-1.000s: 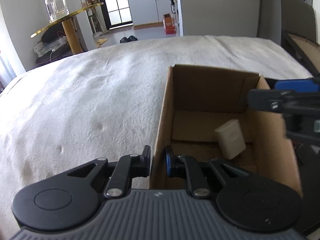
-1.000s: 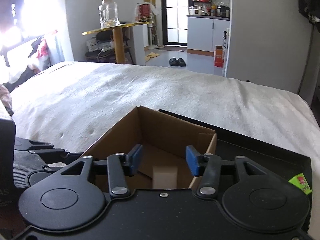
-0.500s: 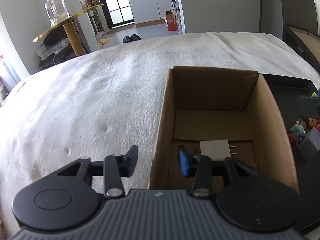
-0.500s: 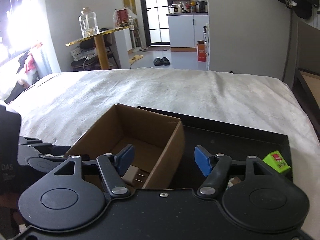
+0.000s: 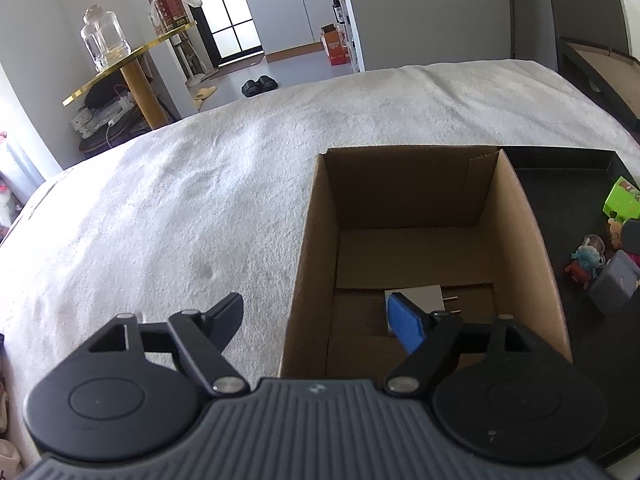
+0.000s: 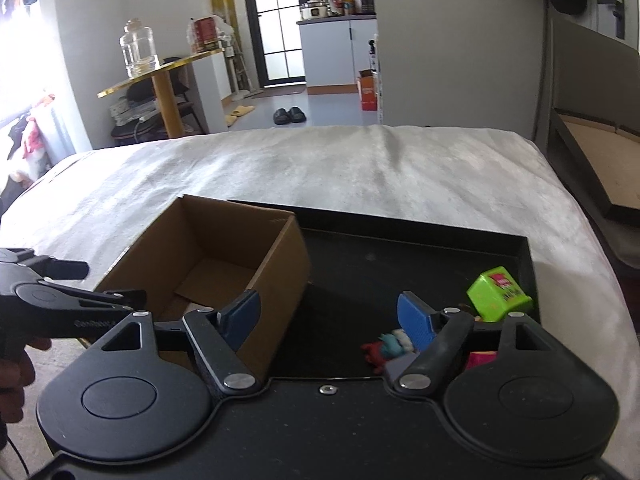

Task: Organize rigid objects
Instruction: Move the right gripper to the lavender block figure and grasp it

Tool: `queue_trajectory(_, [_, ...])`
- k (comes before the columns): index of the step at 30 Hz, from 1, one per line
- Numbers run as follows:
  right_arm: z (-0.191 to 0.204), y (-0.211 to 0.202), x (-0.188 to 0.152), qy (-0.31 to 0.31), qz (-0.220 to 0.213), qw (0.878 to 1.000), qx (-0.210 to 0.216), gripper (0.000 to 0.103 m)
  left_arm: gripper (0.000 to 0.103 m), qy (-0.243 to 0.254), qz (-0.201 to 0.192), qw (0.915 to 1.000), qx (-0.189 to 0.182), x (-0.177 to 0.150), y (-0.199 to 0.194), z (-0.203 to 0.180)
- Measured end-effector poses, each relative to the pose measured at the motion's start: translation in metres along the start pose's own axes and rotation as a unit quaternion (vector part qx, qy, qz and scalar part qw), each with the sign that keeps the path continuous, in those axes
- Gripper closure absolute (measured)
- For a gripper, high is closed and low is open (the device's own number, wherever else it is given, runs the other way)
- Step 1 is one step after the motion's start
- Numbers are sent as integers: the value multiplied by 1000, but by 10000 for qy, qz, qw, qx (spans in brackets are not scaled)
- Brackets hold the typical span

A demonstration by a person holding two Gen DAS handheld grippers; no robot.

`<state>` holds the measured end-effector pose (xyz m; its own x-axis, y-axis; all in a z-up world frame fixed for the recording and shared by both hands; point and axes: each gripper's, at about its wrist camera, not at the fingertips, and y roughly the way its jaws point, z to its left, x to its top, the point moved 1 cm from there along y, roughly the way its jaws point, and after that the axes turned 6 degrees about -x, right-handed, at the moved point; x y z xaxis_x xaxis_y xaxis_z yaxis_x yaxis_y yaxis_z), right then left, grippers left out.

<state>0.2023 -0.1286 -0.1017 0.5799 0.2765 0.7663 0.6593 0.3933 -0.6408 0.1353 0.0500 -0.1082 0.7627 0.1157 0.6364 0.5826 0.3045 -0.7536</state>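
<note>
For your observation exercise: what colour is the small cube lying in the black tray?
Bright green cube with a red label; clearest in the right wrist view.

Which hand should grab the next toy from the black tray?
Probably the right. The right gripper is open and hangs over the black tray, with the small toy figure just ahead of its jaws. The left gripper straddles the cardboard box wall, farther from the toys.

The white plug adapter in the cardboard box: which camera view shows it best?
The left wrist view: the white plug adapter lies on the cardboard box floor, prongs visible. In the right wrist view the box wall and tool finger hide it.
</note>
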Motion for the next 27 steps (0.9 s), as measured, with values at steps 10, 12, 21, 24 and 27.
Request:
queue_trajectory(10, [-23, -1, -12, 126, 73, 9997, -207, 23, 13, 34, 11, 10000, 29, 6, -5, -7])
queue_trajectory(12, [-27, 0, -15, 158, 95, 9995, -247, 22, 12, 46, 10, 10000, 30, 7, -5, -9])
queue_trajectory(21, [-45, 13, -32, 220, 314, 9983, -430, 21, 10, 131, 17, 9999, -72, 12, -5, -22])
queue_trajectory(24, [-48, 19, -39, 225, 433, 9977, -466, 21, 10, 176, 32, 9998, -72, 13, -3, -26])
queue_trajectory(27, [-49, 26, -44, 226, 532, 9971, -489, 21, 10, 208, 53, 9997, -70, 14, -2, -30])
